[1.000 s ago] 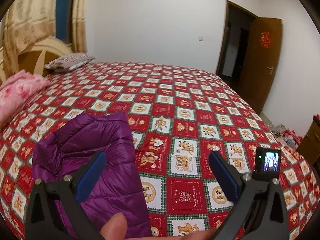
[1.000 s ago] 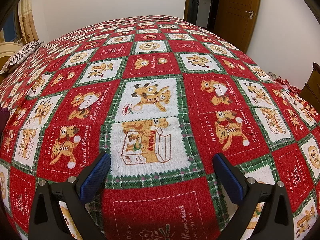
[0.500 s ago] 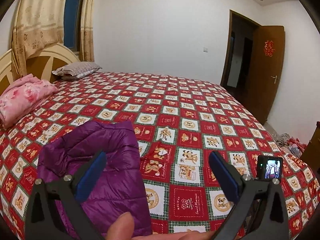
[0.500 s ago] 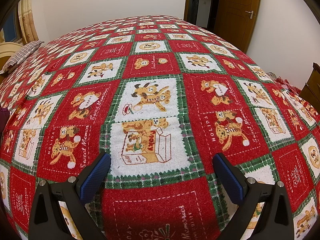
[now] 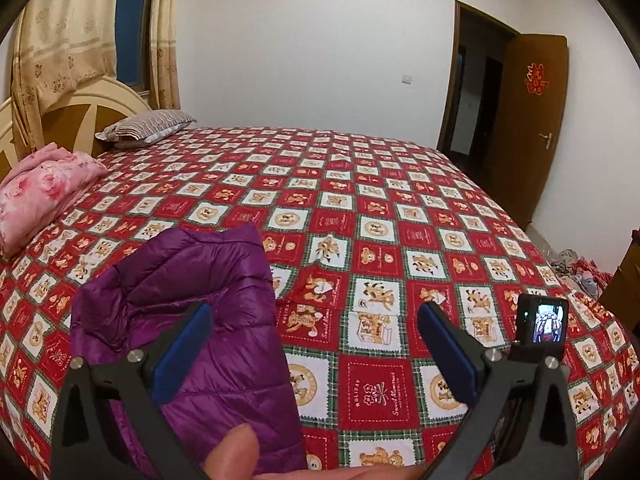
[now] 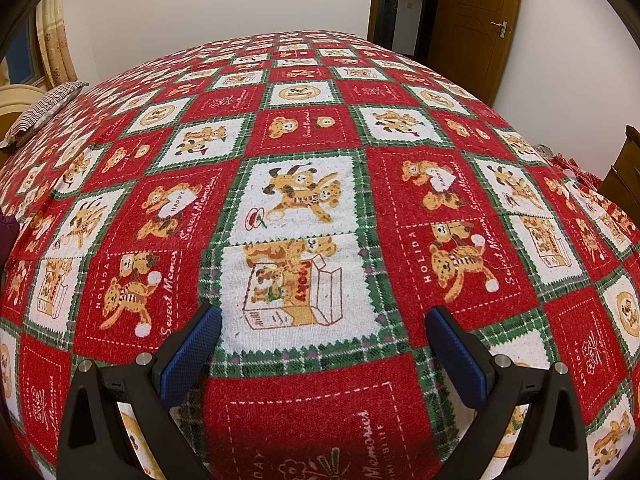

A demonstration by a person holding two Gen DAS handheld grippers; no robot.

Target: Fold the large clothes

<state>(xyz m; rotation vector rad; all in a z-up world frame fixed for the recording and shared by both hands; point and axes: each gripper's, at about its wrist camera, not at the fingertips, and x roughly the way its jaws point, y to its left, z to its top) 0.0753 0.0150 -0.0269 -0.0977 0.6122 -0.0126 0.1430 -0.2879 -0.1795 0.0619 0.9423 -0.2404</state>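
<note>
I am hovering both released grippers, left gripper (image 5: pixel 314 350) and right gripper (image 6: pixel 322 346), over the bedspread (image 6: pixel 304 128), the folded purple jacket (image 5: pixel 192 312) lying (untouched) below the left one.

purple jacket (image 5: pixel 200 320): quilted synthetic shell, slick with a soft sheen, puffy. bedspread (image 6: pixel 304 140): fuzzy napped cloth, matt, slightly pilled, printed red, white and green squares. left gripper (image 5: pixel 316 344) and right gripper (image 6: pixel 322 348): matt black plastic arms, blue pads (image 6: pixel 192 350) with fine rubbery texture, shiny metal screw heads. pink bedding (image 5: pixel 40 196): soft smooth cloth, floral print. pillow (image 5: pixel 146 128): striped woven cloth. headboard (image 5: pixel 76 116): wood, cream painted rim, semi-gloss. door (image 5: pixel 532 120): brown varnished wood, metal handle. curtain (image 5: pixel 64 32): thin patterned cloth. wall (image 5: pixel 320 40): matt white paint.
</note>
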